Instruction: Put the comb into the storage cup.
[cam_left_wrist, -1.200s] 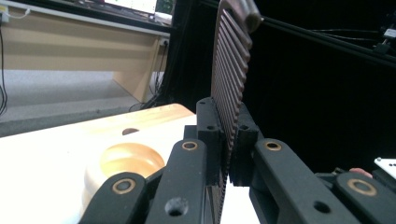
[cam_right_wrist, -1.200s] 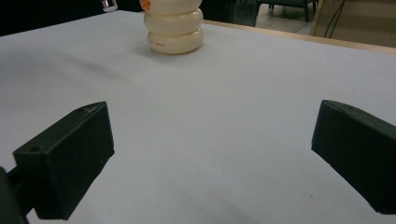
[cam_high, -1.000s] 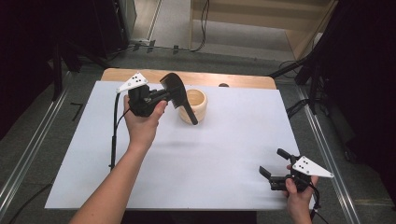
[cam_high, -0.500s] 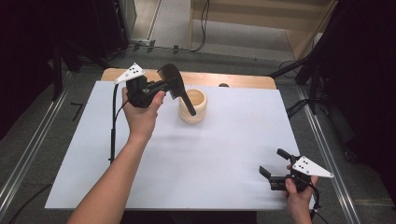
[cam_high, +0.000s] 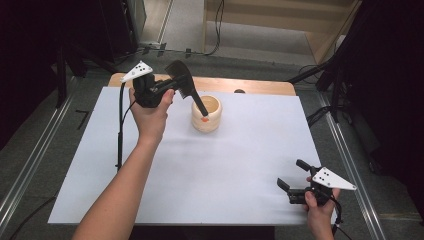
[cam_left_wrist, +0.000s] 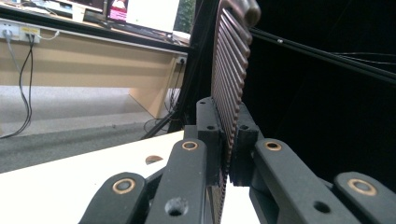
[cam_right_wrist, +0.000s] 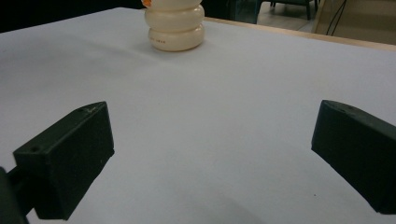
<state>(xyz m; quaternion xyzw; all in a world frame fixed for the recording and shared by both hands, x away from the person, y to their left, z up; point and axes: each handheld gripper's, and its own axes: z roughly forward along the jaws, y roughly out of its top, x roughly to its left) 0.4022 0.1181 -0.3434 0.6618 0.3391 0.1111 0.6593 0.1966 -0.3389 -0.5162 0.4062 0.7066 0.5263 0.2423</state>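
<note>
Left hand-held gripper (cam_high: 172, 86) is clamped on a dark comb (cam_left_wrist: 231, 70), whose handle tip sinks out of sight inside the cream cup (cam_high: 206, 114) on the table (cam_high: 210, 170). Right hand-held gripper (cam_high: 292, 181) rests with jaws apart.

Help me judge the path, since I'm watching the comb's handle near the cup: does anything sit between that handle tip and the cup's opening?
Nothing visible does. The left gripper holds the black comb, and its handle hangs at the cream cup rim, table bare around.
</note>
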